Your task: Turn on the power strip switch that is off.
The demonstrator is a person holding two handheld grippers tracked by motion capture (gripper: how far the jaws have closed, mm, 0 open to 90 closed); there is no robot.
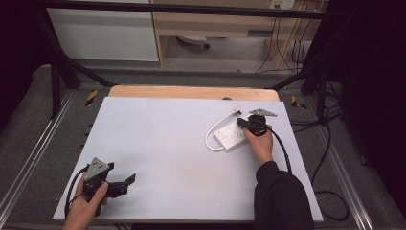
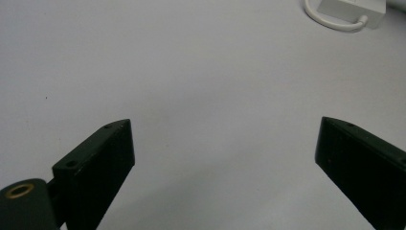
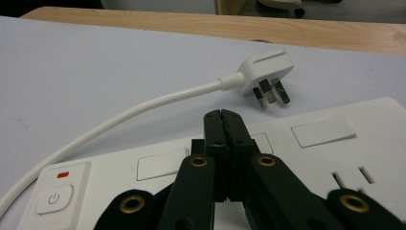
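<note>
The right gripper (image 1: 249, 124) sat low over the white power strip (image 1: 231, 135) at the far right of the white table (image 1: 158, 158), and in the right gripper view its two black jaws were pressed flat together with nothing between them, tips (image 3: 224, 117) resting over the strip's top face (image 3: 330, 143). Just left of those tips lay a blank rectangular socket cover (image 3: 160, 167), another sat to their right (image 3: 323, 130), and further left, at the strip's end, was the power button (image 3: 54, 199) with a small red mark (image 3: 63, 174) above it. Beyond the tips, just off the strip's far edge, the white three-pin plug (image 3: 265, 72) lay on the table with its pins pointing back toward the gripper, its white cord (image 3: 143, 108) curving away left and down. The left gripper (image 1: 117, 184) was held well apart from all this, near the table's front left corner; in the left gripper view its jaws stood wide apart over bare tabletop, gripping nothing, with the strip (image 2: 352, 9) and a loop of cord (image 2: 330, 21) far ahead and to the right.
</note>
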